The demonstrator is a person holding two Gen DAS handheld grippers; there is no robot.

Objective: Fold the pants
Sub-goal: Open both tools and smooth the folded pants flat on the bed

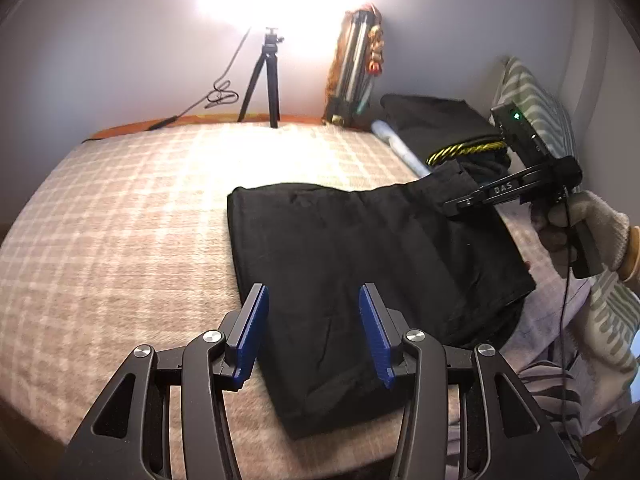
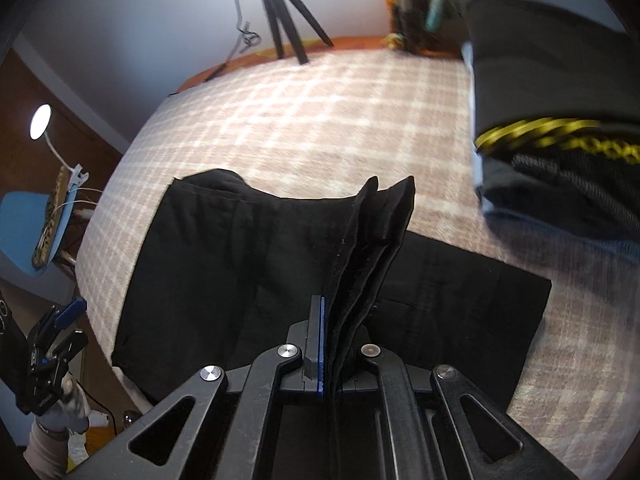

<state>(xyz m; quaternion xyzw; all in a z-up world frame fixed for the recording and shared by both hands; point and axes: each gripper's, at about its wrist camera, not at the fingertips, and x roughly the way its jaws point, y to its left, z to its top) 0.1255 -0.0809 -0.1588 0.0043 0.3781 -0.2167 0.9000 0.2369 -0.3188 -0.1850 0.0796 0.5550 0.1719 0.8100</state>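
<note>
Black pants [image 1: 340, 264] lie partly folded on a plaid bed cover [image 1: 140, 220]. My left gripper [image 1: 314, 320] is open and empty, its blue pads hovering over the near edge of the pants. My right gripper [image 1: 452, 196] is at the right of that view, shut on a corner of the pants and lifting it. In the right wrist view the right gripper [image 2: 334, 320] clamps a bunched fold of the pants [image 2: 360, 248] that stands up between the jaws; the rest of the pants [image 2: 224, 264] lies flat below. The left gripper [image 2: 60, 332] shows at the far left.
A pile of dark folded clothes with a yellow cord [image 1: 464, 150] lies at the right back of the bed [image 2: 540, 136]. A small tripod [image 1: 264, 80] with a bright lamp stands at the wall. A blue chair [image 2: 32, 232] is beside the bed.
</note>
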